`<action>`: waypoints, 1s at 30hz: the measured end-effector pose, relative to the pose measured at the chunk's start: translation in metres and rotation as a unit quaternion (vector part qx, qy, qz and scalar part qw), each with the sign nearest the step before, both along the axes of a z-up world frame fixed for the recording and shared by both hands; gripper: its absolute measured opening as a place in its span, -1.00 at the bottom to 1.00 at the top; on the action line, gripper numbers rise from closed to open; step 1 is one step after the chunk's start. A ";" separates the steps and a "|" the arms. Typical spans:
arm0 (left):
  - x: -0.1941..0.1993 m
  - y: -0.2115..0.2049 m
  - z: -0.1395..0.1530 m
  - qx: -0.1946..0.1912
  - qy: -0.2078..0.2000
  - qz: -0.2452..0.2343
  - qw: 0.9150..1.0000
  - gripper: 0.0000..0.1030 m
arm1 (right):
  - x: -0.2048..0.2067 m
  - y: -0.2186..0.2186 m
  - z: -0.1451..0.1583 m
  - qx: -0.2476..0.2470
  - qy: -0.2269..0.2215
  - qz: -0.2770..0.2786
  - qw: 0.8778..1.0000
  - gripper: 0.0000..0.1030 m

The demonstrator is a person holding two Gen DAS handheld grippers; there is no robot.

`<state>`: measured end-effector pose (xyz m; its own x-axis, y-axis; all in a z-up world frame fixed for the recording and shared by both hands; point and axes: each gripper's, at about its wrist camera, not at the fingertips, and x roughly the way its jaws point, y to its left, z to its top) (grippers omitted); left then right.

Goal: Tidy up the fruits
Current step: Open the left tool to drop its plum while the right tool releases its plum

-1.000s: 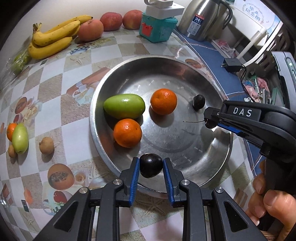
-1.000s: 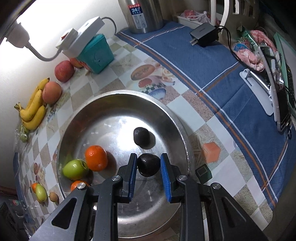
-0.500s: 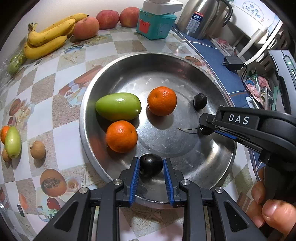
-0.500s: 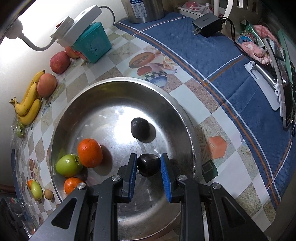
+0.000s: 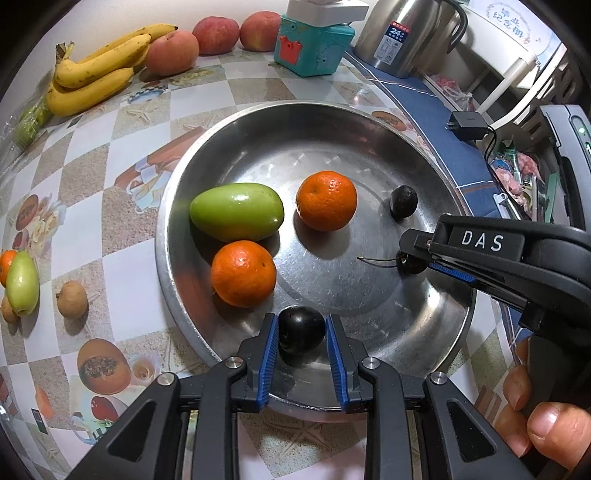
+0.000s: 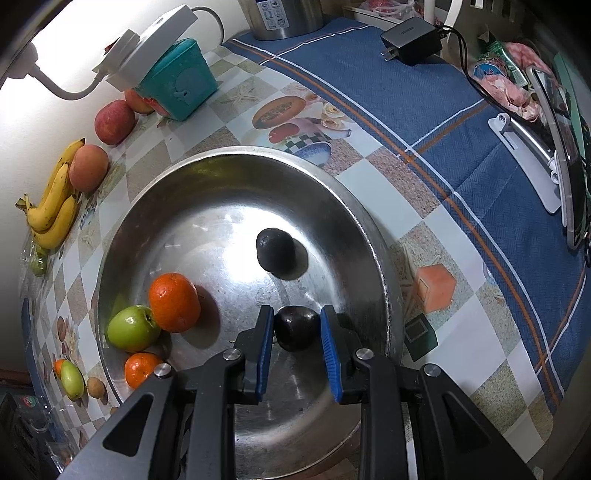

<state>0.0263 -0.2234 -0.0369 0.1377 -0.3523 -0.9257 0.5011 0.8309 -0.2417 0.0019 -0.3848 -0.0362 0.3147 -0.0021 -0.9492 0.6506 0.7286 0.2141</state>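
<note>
Between the left fingers: a dark fruit.

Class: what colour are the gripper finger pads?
Blue pads, clearest in the left wrist view.

Steel basin brushed, shiny; oranges pebbled; green fruit glossy; blue cloth woven, matt.

Teal box under white power strip; steel kettle behind; black charger on blue cloth.
</note>
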 end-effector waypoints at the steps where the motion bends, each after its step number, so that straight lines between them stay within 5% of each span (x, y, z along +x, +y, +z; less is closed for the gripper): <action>1: 0.000 0.000 0.000 0.000 0.000 0.000 1.000 -0.42 | 0.000 0.000 0.000 0.001 0.001 -0.001 1.000 -0.47; 6: 0.000 0.000 0.000 0.000 0.001 0.001 1.000 -0.42 | 0.001 -0.002 -0.002 0.002 0.009 -0.005 1.000 -0.32; 30: 0.007 0.024 0.035 -0.040 -0.012 0.026 0.999 -0.34 | -0.005 0.003 0.036 -0.026 -0.040 -0.003 0.999 -0.32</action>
